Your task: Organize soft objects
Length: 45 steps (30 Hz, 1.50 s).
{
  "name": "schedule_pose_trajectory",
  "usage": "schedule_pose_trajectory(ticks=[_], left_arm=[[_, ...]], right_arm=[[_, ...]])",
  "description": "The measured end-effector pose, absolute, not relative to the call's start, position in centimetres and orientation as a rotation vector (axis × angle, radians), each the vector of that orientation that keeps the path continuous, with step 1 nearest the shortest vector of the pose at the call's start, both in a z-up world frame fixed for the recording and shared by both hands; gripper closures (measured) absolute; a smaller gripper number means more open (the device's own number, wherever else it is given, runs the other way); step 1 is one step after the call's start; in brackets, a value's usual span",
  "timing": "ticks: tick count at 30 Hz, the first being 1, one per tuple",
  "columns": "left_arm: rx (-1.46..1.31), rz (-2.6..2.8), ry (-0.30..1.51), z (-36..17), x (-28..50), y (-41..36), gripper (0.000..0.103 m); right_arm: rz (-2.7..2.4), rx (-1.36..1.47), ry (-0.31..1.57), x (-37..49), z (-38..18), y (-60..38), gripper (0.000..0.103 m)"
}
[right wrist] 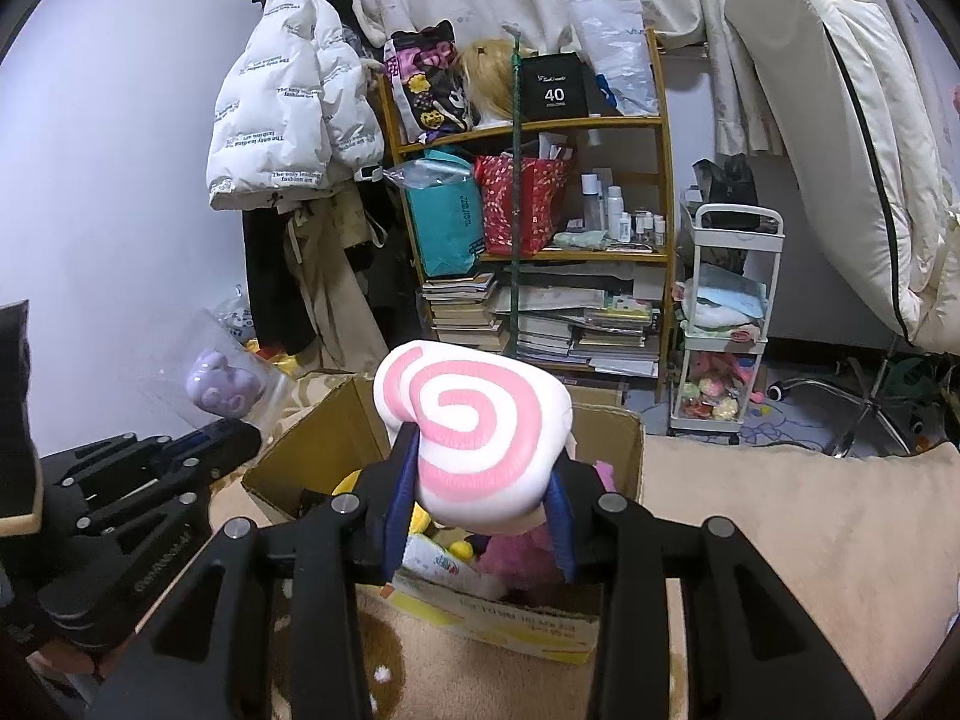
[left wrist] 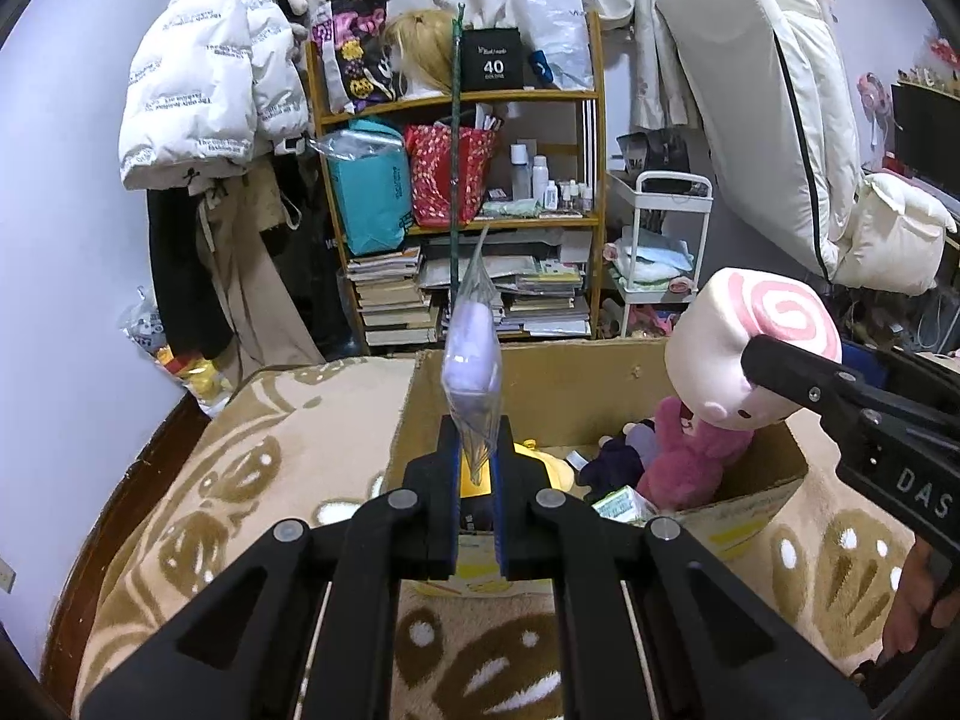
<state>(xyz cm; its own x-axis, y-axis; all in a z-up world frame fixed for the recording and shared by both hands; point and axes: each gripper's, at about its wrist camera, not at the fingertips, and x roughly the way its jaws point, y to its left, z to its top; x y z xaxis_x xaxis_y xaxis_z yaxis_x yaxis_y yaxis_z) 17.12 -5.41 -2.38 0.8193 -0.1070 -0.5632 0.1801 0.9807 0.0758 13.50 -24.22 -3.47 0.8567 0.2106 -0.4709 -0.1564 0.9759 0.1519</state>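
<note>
The clear plastic bag (left wrist: pixel 473 372) with a small lilac plush inside stands almost upright, its long axis running up from the pinched bottom corner to a pointed top corner that leans a little to the right, over the near left part of the open cardboard box (left wrist: pixel 540 381). The left gripper (left wrist: pixel 474 468) is clenched on that bottom corner, its blue-lined fingers nearly together with only the thin plastic between them. Beside it, over the right half of the box, the pink-and-white spiral plush (right wrist: pixel 474 426) is held up with its flat swirl face turned toward the right wrist camera and its body reaching down toward the box; from the left wrist camera its round head tips up and to the right, with a small pink face below. The right gripper (right wrist: pixel 480 510) grasps this plush across its width, one finger (right wrist: pixel 401 498) pressed to each side of the soft head. The box sits on a tan patterned blanket (left wrist: pixel 300 456), and inside it lie a dark pink plush (left wrist: pixel 690 462), a yellow one and a dark purple one. Behind stands a wooden shelf (left wrist: pixel 462 99) crowded with bags, bottles and stacked books
</note>
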Motion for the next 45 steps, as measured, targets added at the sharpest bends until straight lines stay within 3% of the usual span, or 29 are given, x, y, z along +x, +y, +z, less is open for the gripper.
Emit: schedule_pose_trajectory(ticks=[16,21,26,29,32,34,36,39,45], left_arm=[[0.1,-0.151,0.677,-5.0,19.2,-5.1,0.09],[0.106,-0.123,0.708,-5.3,19.1,-4.5,0.088],[0.092,-0.092,0.727,-5.0,18.3,-3.4,0.082],[0.087,-0.076,0.721,-4.5,17.2,-2.7,0.077],[0.092,-0.067,0.703,-3.8,15.9,-2.3,0.067],[0.089,-0.06,0.68,-3.1,14.9,-2.0,0.054],[0.086,-0.054,0.655,-2.4,13.7,-1.7,0.05],[0.08,-0.048,0.641,-1.5,12.3,-1.2,0.044],[0.076,-0.037,0.592,0.2,9.6,-0.8,0.013]], right_arm=[[0.22,0.183,0.579,15.6,-6.3,-24.6,0.051],[0.221,0.192,0.562,15.5,-6.3,-24.8,0.035],[0.206,0.166,0.545,15.1,-5.8,-24.5,0.029],[0.195,0.152,0.526,14.1,-5.1,-24.3,0.018],[0.177,0.131,0.497,12.8,-4.2,-24.4,0.011],[0.169,0.125,0.487,12.1,-3.7,-24.5,0.007],[0.161,0.129,0.479,11.3,-3.2,-24.8,0.001],[0.149,0.141,0.475,10.2,-2.7,-25.3,0.0],[0.125,0.144,0.483,7.9,-1.7,-26.2,0.0]])
